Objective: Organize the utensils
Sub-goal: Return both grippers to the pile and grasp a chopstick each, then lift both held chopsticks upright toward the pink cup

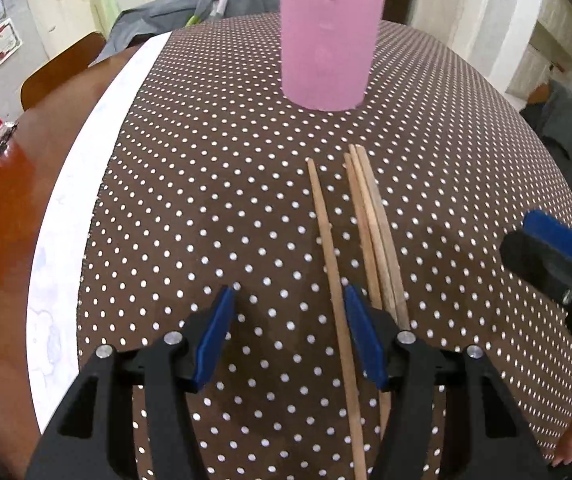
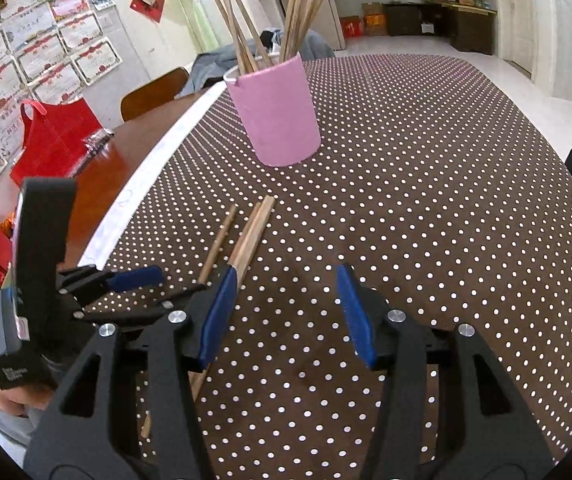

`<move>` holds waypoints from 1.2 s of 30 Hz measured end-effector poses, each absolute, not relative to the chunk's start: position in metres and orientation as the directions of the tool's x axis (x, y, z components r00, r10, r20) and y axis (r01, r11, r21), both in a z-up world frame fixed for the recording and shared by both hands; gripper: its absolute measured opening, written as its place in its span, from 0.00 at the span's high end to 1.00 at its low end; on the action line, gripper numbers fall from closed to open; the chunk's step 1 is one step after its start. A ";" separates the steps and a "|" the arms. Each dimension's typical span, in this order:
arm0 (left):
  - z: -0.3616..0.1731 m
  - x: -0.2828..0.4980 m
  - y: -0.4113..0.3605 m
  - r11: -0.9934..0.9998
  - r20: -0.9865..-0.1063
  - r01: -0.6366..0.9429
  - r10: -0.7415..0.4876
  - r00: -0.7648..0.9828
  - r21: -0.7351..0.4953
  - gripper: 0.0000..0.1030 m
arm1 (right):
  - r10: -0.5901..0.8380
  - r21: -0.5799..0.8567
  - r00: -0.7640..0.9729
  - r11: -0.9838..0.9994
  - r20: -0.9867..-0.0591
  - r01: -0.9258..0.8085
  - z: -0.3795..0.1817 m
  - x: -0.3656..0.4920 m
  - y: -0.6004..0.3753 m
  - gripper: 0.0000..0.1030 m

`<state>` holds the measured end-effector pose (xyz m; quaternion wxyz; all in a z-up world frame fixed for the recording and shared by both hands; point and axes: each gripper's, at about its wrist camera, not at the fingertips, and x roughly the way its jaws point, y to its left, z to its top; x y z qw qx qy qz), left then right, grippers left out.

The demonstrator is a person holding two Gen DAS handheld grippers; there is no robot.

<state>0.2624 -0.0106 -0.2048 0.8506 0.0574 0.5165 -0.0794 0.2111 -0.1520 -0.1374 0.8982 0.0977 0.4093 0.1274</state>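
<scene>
No legible text on anything here

Both wrist cams sit low and close over the table [image 1: 213, 184], tilted down, facing the pink holder [image 1: 328, 46]. Shared: holder [image 2: 275, 114], loose chopsticks [image 1: 370, 232], dotted cloth [image 2: 426, 208].
</scene>
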 end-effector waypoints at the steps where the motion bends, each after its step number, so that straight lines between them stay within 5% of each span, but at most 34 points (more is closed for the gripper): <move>1: -0.204 0.264 -0.009 0.983 -0.886 0.185 -0.072 0.458 0.016 0.49 | 0.308 0.277 0.621 0.949 -0.720 -0.150 -0.138 0.214 -0.150 0.50; 5: -0.203 0.268 0.001 0.989 -0.881 0.147 -0.062 0.470 0.009 0.84 | 0.332 0.284 0.568 0.943 -0.753 -0.175 -0.142 0.223 -0.140 0.50; 8: -0.203 0.269 0.013 0.992 -0.878 0.121 -0.097 0.468 -0.046 0.93 | 0.371 0.313 0.515 0.929 -0.773 -0.198 -0.149 0.230 -0.130 0.51; 10: -0.204 0.267 0.020 0.991 -0.875 0.109 -0.121 0.469 -0.079 0.94 | 0.361 0.299 0.489 0.932 -0.794 -0.203 -0.153 0.234 -0.121 0.65; 29: -0.207 0.271 0.039 0.975 -0.862 0.115 -0.220 0.456 -0.188 0.94 | 0.185 0.109 0.445 0.975 -0.876 -0.191 -0.159 0.259 -0.067 0.72; 34: -0.207 0.274 0.037 0.975 -0.866 0.129 -0.222 0.448 -0.183 0.94 | 0.093 -0.009 0.461 0.977 -0.882 -0.215 -0.164 0.266 -0.048 0.77; 36: -0.207 0.274 0.037 0.975 -0.866 0.130 -0.221 0.449 -0.182 0.94 | 0.097 -0.005 0.462 0.977 -0.882 -0.214 -0.165 0.269 -0.049 0.88</move>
